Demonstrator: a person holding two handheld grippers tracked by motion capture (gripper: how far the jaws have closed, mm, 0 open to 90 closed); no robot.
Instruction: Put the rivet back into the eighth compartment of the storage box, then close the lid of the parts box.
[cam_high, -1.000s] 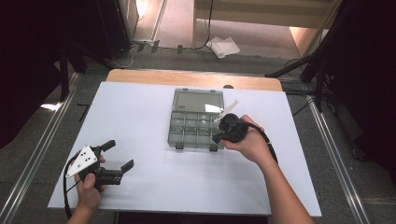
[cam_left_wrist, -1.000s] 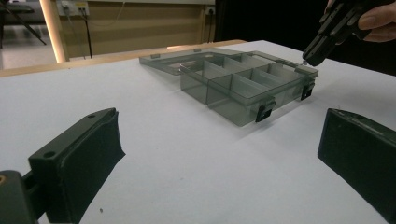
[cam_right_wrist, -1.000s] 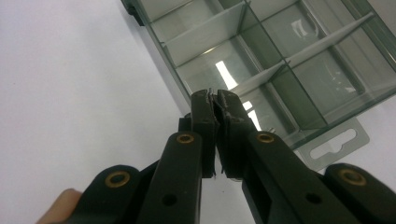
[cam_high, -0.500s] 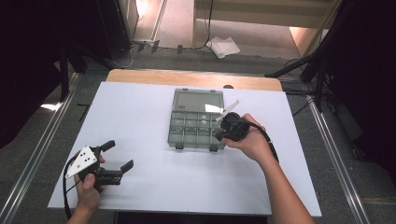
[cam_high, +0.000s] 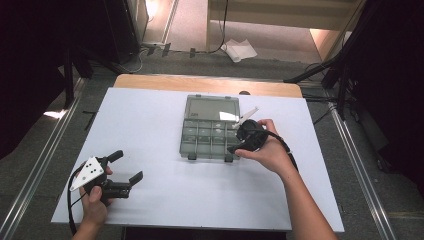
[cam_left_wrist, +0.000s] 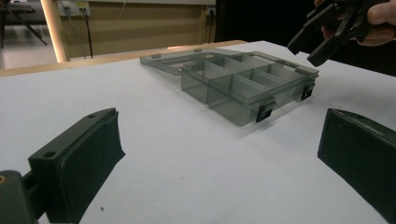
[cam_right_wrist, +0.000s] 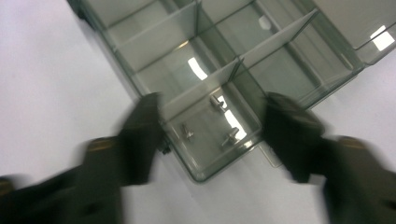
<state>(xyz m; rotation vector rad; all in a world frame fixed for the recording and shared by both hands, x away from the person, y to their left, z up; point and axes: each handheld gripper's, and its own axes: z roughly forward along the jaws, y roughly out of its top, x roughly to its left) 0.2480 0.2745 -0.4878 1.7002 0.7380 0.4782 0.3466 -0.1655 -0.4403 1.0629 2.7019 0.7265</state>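
Note:
A clear grey compartment box (cam_high: 210, 107) lies open in the middle of the white table, its lid flat behind it. My right gripper (cam_high: 236, 140) hovers over the box's front right corner. Its jaws have just been opening and now stand apart with nothing held between them (cam_right_wrist: 215, 135). Below them, the corner compartment holds three small metal screws (cam_right_wrist: 229, 137). My left gripper (cam_high: 126, 166) rests at the table's front left, open and empty (cam_left_wrist: 219, 154), facing the box (cam_left_wrist: 247, 86) and the right gripper (cam_left_wrist: 310, 42).
The white table top (cam_high: 150, 120) ends in a wooden strip (cam_high: 207, 84) at the far edge. The box's other compartments (cam_right_wrist: 140, 46) look bare. Dark stands and cables line the floor on both sides.
Both hands stay where they were. The right gripper's jaws seem a little wider apart over the box's corner.

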